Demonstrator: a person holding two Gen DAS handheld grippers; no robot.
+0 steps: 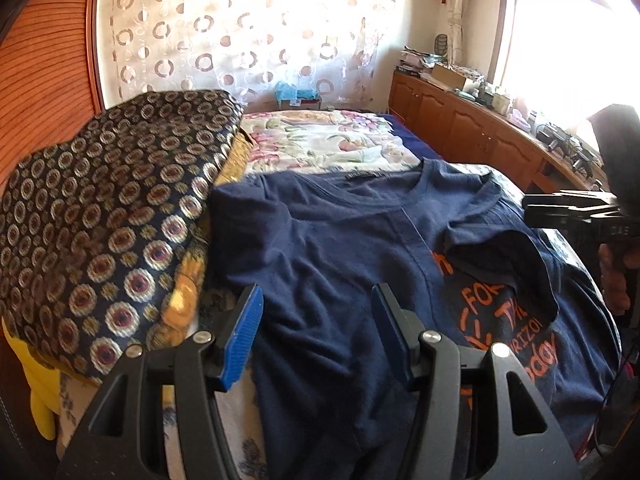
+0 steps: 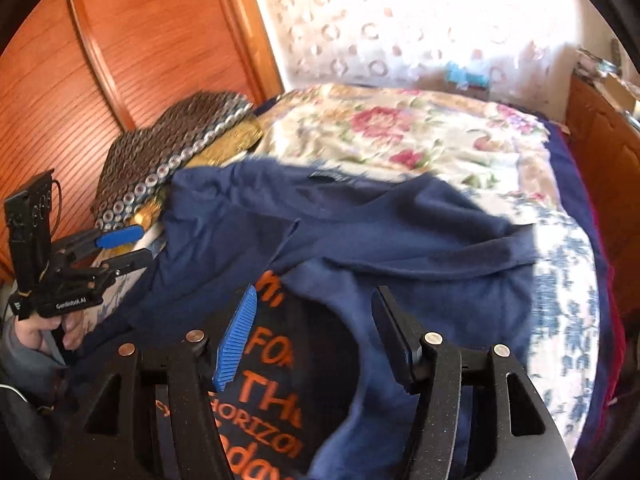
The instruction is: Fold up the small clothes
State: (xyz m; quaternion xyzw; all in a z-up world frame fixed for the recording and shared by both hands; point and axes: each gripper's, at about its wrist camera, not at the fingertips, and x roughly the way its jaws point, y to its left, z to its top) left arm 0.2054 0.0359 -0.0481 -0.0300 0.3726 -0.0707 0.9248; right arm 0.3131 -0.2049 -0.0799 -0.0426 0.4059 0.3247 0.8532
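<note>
Two grippers hover over a navy T-shirt (image 1: 332, 248) spread on the bed (image 1: 320, 140), its neckline toward the flowered bedspread. Left gripper (image 1: 316, 332): jaws apart, nothing between the blue pads, above the shirt's lower body. Right gripper (image 2: 312, 336): jaws apart, empty, above the orange lettering (image 2: 272, 392); one sleeve lies folded inward across the chest, beside that print. Patterned cushion (image 1: 108, 216) rests against the shirt's edge on the left gripper's side. A hand (image 2: 44, 332) grips the left tool's handle.
</note>
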